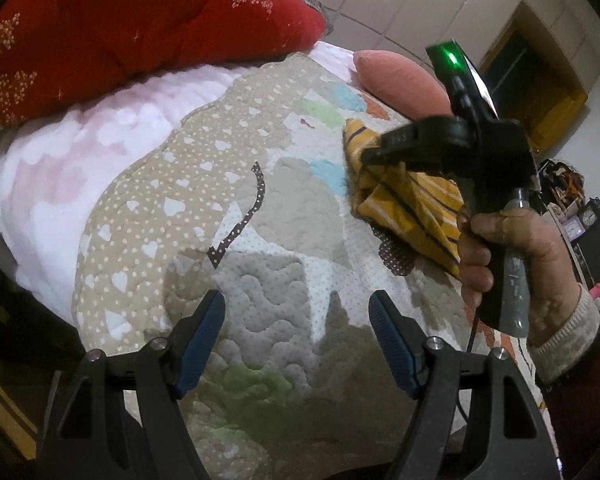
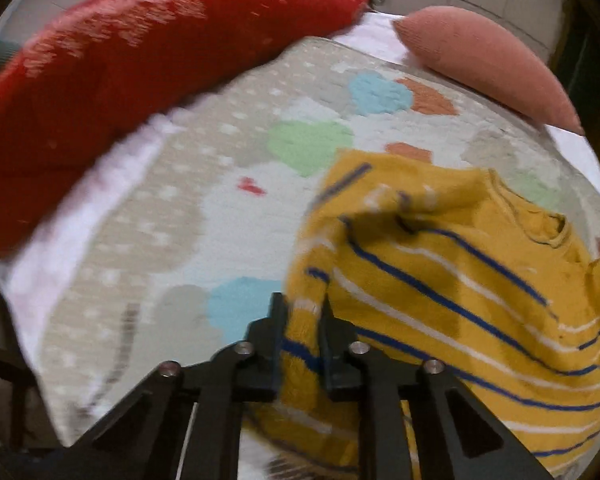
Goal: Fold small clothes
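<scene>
A small yellow shirt with blue and white stripes point(image 2: 460, 280) lies crumpled on a patterned quilt point(image 2: 180, 200). In the right wrist view my right gripper point(image 2: 302, 308) is shut on a fold of the shirt's left edge, with the fabric pinched between the black fingers. The left wrist view shows the same shirt point(image 1: 416, 200) at the right, with the right gripper point(image 1: 370, 156) biting its upper edge and a hand point(image 1: 500, 248) around the handle. My left gripper point(image 1: 296, 308) hangs open over the bare quilt point(image 1: 260, 240), left of the shirt, holding nothing.
A thick red flowered blanket point(image 1: 140, 32) is piled along the far left of the bed, above a pink-white fleece point(image 1: 80, 160). A salmon pillow point(image 1: 400, 76) lies at the far edge. Cluttered shelves point(image 1: 580, 216) stand beyond the bed on the right.
</scene>
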Available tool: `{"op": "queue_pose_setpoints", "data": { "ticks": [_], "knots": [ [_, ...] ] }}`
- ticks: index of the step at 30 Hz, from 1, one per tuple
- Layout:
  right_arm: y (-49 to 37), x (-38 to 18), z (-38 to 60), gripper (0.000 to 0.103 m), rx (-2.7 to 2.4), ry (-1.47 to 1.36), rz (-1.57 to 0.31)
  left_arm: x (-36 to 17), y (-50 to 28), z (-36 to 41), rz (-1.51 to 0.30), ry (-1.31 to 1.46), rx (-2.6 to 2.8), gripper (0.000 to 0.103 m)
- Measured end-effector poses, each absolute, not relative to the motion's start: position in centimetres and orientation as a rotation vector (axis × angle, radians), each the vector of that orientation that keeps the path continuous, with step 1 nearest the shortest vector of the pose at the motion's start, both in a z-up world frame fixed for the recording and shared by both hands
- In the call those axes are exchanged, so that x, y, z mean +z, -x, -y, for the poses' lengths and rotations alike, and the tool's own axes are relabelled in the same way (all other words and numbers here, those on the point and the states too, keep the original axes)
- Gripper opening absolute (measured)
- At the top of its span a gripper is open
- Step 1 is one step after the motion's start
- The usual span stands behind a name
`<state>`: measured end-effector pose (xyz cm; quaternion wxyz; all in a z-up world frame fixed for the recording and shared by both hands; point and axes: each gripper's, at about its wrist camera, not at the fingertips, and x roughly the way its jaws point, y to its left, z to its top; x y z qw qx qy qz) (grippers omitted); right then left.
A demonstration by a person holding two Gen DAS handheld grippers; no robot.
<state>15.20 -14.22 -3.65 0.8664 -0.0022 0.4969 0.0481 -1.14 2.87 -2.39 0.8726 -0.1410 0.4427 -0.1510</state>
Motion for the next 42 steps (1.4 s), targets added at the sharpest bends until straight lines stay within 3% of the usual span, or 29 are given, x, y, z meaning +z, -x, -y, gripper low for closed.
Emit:
{"op": "queue_pose_setpoints", "data": {
  "ticks": [7, 9, 11, 15, 19, 29, 33, 37, 42],
  "knots": [
    [-14.4, -3.9, 12.0, 0.012, 0.156, 0.010, -1.041, -1.9, 2.3, -3.7, -0.916, 0.299, -0.282, 0.075],
    [-13.9, -3.7, 12.7, 0.024, 0.208, -0.021, -1.045, -2.1, 2.3, -3.7, -0.926, 0.305, -0.272, 0.077],
    [-13.0, -2.8, 13.5, 0.043, 0.261, -0.066, -1.019, -2.4, 2.0, -3.4, -0.943, 0.310, -0.277, 0.077],
    [-11.1, 0.0, 16.6, 0.056, 0.302, -0.152, -0.938, -2.1, 1.7, -1.7, -0.951, 0.275, -0.302, 0.077],
    [-8.2, 1.4, 23.2, 0.056, 0.202, -0.164, -0.876, -1.2, 0.9, 0.1, -0.943, 0.241, -0.347, 0.077],
    [-3.3, -3.6, 47.0, 0.056, -0.274, -0.374, -0.929, -1.4, -9.5, 9.1, -0.923, 0.089, -0.427, 0.080],
    [-1.6, -3.6, 50.2, 0.056, -0.246, -0.475, -0.878, -2.6, -15.8, 14.0, -0.930, -0.035, -0.431, 0.080],
    [-1.9, -3.9, 48.7, 0.060, -0.250, -0.374, -0.883, -4.6, -21.3, 17.0, -0.974, -0.138, -0.324, 0.080],
    [-2.6, -4.4, 48.7, 0.066, -0.234, -0.345, -0.876, -4.7, -26.2, 12.6, -1.026, 0.084, -0.227, 0.082]
  ]
}}
